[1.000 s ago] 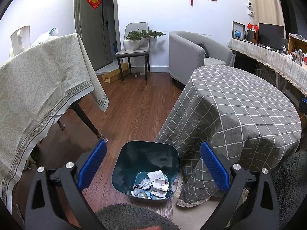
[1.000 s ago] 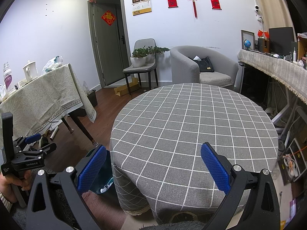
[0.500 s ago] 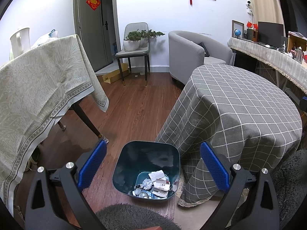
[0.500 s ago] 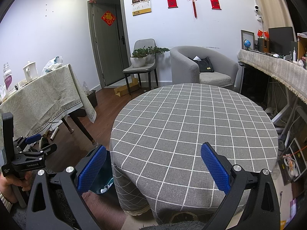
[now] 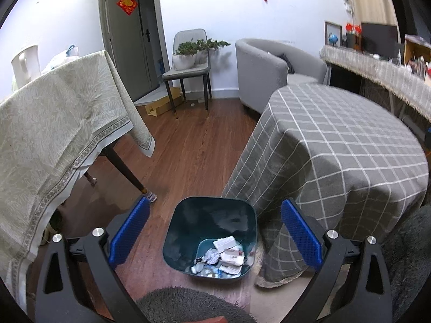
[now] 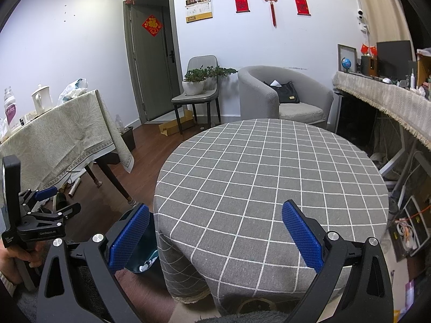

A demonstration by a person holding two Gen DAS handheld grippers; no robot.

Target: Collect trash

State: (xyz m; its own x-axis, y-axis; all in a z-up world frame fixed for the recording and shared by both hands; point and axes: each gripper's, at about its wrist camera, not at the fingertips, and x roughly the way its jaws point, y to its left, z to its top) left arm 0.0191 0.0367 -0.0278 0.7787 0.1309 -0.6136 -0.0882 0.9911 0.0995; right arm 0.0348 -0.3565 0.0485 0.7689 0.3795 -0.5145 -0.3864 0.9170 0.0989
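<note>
A dark teal bin (image 5: 210, 231) stands upright on the wood floor, crumpled paper trash (image 5: 221, 255) lying at its bottom.

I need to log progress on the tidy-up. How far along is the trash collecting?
It looks nearly or fully done. Crumpled paper and wrappers already lie at the bottom of the bin beside the round table, whose checked cloth shows no litter. Nothing is in hand: the left hand-held gripper and the right hand-held gripper are both open. No trash left is visible.

Both the left gripper (image 5: 214, 232) and right gripper (image 6: 215, 235) are spread wide, holding nothing.
</note>
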